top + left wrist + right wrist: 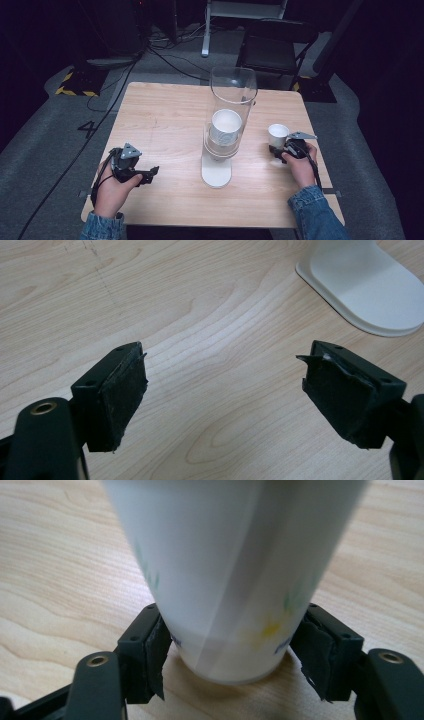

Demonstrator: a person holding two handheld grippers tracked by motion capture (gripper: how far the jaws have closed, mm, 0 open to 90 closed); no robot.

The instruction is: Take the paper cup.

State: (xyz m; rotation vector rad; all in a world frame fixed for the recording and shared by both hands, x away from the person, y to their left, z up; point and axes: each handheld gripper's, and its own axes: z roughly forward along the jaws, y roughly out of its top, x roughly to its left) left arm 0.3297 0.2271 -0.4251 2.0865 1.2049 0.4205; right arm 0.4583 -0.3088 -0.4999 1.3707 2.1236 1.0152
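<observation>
The left hand-held gripper [149, 174] rests on the near-left part of the worktop [165, 115], held in the person's left hand [111, 190], jaws pointing right toward the centre. In the left gripper view, its jaws stand wide apart with only bare wood between them, and the white base [370, 290] of the dispenser lies beyond the right jaw. At the centre of the worktop stands a clear tube dispenser [231, 100] on that white base [216, 172], upright, with a stack of white paper cups [225, 127] inside the tube. To the right, a single white paper cup [278, 134] stands upright on the worktop, apart from the dispenser. The right hand-held gripper [278, 150], held in the right hand [300, 167], sits just near of this cup. In the right gripper view, its jaws flank the base of the cup [235, 575], the pads [159, 652] touching or nearly touching the cup wall on both sides; whether they press on it cannot be told.
</observation>
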